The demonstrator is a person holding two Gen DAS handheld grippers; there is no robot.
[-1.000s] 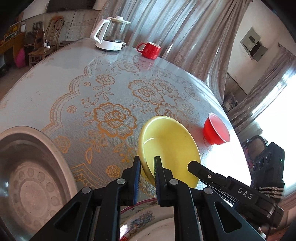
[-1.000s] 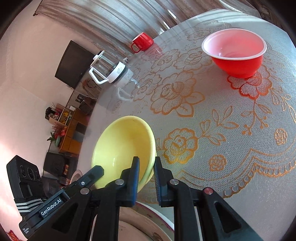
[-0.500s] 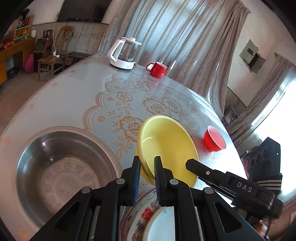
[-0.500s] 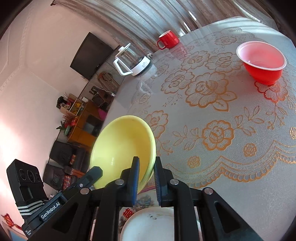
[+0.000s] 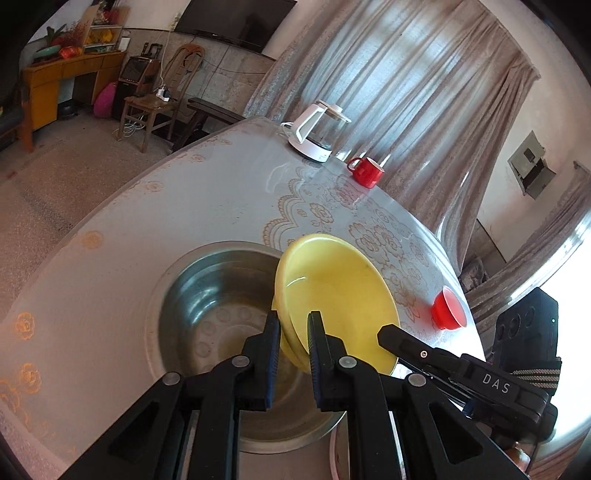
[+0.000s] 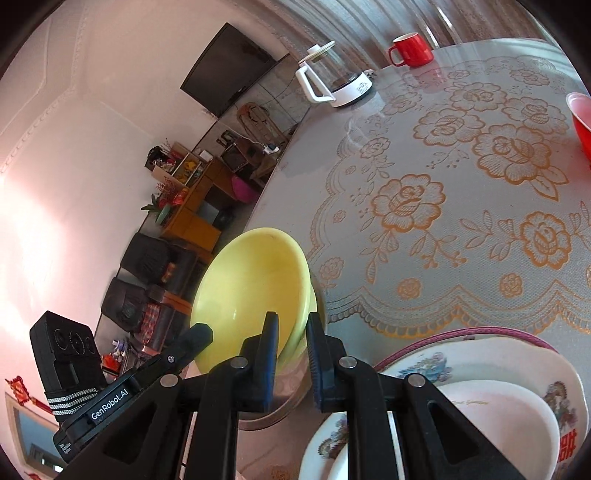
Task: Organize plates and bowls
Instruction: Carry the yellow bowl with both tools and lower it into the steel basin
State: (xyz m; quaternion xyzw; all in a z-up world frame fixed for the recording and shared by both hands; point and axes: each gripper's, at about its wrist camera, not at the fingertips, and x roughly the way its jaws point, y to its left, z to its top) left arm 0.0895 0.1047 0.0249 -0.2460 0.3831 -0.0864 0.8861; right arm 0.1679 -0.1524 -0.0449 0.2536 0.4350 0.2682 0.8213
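In the left wrist view, going from left to right: a wooden sideboard [image 5: 62, 79] stands at ten o'clock against the far wall, with a wooden chair [image 5: 149, 107] beside it and a dark television [image 5: 236, 20] mounted at twelve o'clock. The round table [image 5: 166, 206] carries a cloth printed with orange roses. A steel basin [image 5: 207, 295] sits at the centre, reaching down toward six o'clock. The left gripper [image 5: 291, 334] has its jaws narrowed onto the near rim of the yellow bowl [image 5: 340, 295], which is tilted on edge, its hollow facing right, held above the basin's right rim. A white kettle [image 5: 317, 136] stands at one o'clock, a red mug [image 5: 365, 171] just right of it, curtains [image 5: 406, 92] behind both. A small red bowl [image 5: 448, 308] rests on the table at three o'clock, well apart from the yellow one.

In the right wrist view the other tool appears at eight o'clock. The yellow bowl [image 6: 255, 291] stands at the centre, and the right gripper [image 6: 291, 336] is clamped narrowly on its right-hand rim. The kettle [image 6: 336, 79] is at twelve o'clock, the mug [image 6: 412, 48] at one. A flowered plate [image 6: 424, 363] with a white dish [image 6: 491, 413] stacked in it lies at five o'clock, touching the table. The red bowl [image 6: 583, 122] is cut off at two o'clock
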